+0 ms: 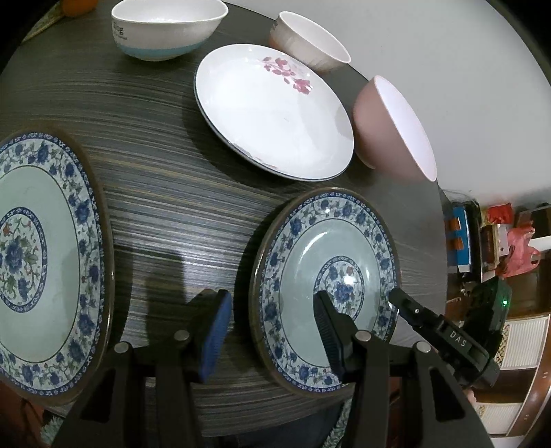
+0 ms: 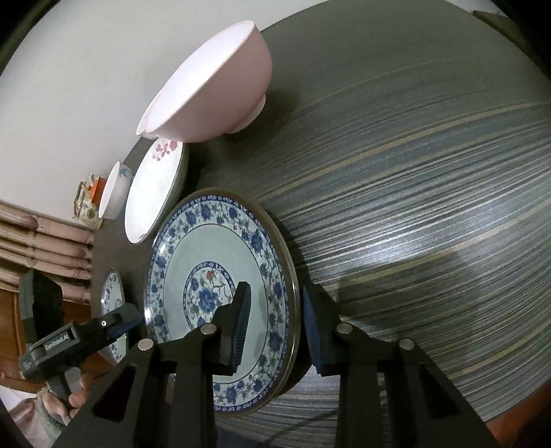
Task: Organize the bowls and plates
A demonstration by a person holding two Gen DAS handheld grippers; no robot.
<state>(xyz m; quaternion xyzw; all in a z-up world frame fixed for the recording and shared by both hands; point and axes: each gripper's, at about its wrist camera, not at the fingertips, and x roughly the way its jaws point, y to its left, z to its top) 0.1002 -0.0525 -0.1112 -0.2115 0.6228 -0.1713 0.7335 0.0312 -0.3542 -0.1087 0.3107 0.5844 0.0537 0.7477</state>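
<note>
a dark striped round table (image 1: 165, 165) holds the dishes; places here are given from the small blue-flowered plate (image 1: 327, 286) near its front edge. far to that plate's left lies a larger matching blue plate (image 1: 44, 262). behind it sits a white plate with pink flowers (image 1: 272, 113), with a white bowl banded in blue (image 1: 165, 27) further back to the left, a small white cup-shaped bowl (image 1: 310, 38) behind, and a pink bowl (image 1: 392, 127) back to the right.

the left gripper (image 1: 272, 331) hangs low, its fingers wide apart, straddling the small plate's left rim without closing. the right gripper (image 2: 275, 331), reaching in level from the other side, is also spread, one finger over the plate's face and one outside its right rim.

the step appears to be picking up this small plate, likely to stack it. next, one gripper would need to close on the rim and lift, keeping the plate level.
</note>
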